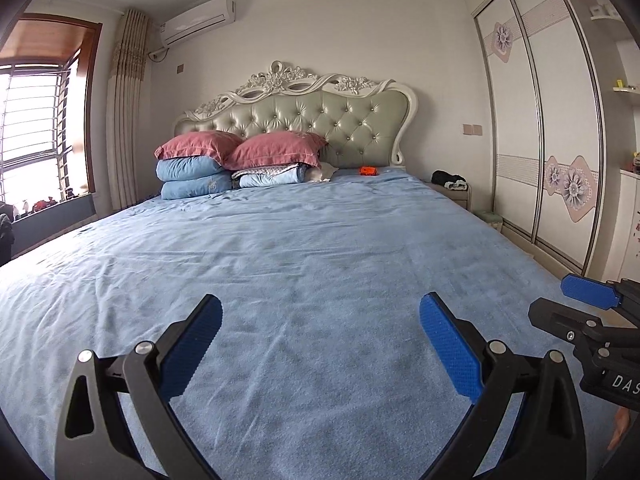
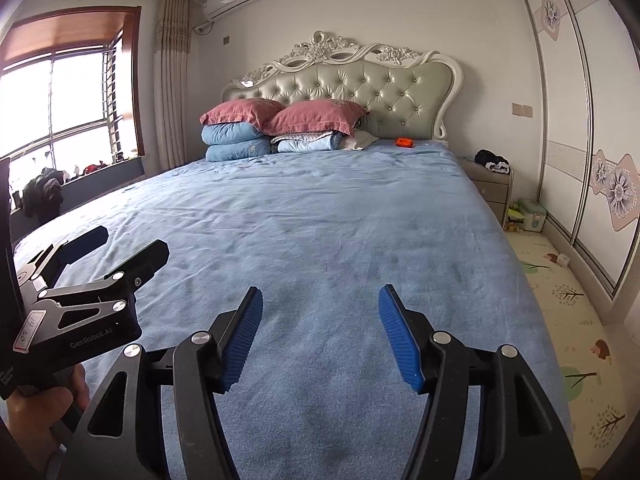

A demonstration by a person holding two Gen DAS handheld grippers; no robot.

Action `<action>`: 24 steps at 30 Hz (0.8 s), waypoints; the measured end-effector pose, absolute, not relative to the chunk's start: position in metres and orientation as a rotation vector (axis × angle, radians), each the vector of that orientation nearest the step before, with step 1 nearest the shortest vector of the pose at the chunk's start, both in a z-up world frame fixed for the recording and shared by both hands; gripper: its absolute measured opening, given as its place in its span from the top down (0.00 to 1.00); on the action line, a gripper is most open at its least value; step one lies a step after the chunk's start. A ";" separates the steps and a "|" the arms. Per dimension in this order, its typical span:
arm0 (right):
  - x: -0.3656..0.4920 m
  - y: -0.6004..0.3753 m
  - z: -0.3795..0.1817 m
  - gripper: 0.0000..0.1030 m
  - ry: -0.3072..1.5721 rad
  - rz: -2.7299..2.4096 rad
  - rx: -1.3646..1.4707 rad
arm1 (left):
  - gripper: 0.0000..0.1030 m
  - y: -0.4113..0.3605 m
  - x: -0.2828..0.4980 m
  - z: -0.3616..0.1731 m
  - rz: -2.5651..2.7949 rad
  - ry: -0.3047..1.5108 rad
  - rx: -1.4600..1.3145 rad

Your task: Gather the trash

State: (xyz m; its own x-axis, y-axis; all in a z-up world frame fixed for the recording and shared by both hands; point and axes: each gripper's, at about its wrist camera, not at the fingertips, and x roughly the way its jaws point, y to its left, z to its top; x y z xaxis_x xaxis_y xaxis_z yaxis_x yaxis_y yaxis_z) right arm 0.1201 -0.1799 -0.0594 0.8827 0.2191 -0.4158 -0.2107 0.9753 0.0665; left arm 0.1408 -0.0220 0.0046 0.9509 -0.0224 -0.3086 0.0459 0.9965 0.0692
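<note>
While nothing on the bed really screams trash, the one loose bit is a small orange object (image 1: 367,170) lying on the blue sheet (image 1: 280,260) up near the tufted headboard (image 1: 320,120), to the right of the pink pillows (image 1: 276,150) stacked on folded blue quilts (image 1: 192,178). It's well away from both tools. The left gripper (image 1: 320,344) hangs over the foot of the bed with its blue pads spread wide and nothing between them. Same deal for the right gripper (image 2: 320,336): gaping, holding nothing, just beside the left one. Off to the right there's a nightstand (image 2: 490,188) with dark clothes on top, and a sliding wardrobe (image 1: 540,140).
</note>
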 end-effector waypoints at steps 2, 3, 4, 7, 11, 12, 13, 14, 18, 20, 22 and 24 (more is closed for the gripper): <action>0.120 -0.183 -0.059 0.39 0.435 0.213 0.035 | 0.04 -0.019 0.139 0.005 -0.039 0.307 0.058; 0.121 -0.184 -0.060 0.38 0.438 0.208 0.040 | 0.04 -0.017 0.139 0.005 -0.039 0.304 0.048; 0.121 -0.186 -0.060 0.38 0.441 0.209 0.047 | 0.04 -0.015 0.139 0.005 -0.041 0.304 0.039; 0.123 -0.188 -0.062 0.38 0.450 0.205 0.063 | 0.04 -0.011 0.139 0.004 -0.048 0.306 0.021; 0.122 -0.189 -0.063 0.38 0.455 0.208 0.076 | 0.04 -0.009 0.140 0.003 -0.054 0.308 0.011; 0.122 -0.189 -0.063 0.38 0.457 0.211 0.077 | 0.04 -0.008 0.140 0.003 -0.056 0.309 0.007; 0.122 -0.189 -0.063 0.38 0.457 0.212 0.077 | 0.04 -0.007 0.140 0.003 -0.056 0.309 0.002; 0.123 -0.189 -0.062 0.38 0.458 0.214 0.077 | 0.04 -0.006 0.141 0.003 -0.060 0.310 -0.004; 0.123 -0.186 -0.062 0.37 0.464 0.225 0.068 | 0.04 -0.002 0.143 0.002 -0.064 0.317 -0.022; 0.123 -0.185 -0.062 0.37 0.464 0.226 0.063 | 0.04 -0.002 0.143 0.002 -0.061 0.315 -0.024; 0.123 -0.185 -0.063 0.37 0.466 0.229 0.061 | 0.04 -0.002 0.143 0.002 -0.059 0.312 -0.020; 0.123 -0.184 -0.063 0.37 0.469 0.229 0.059 | 0.04 -0.003 0.145 0.001 -0.060 0.318 -0.012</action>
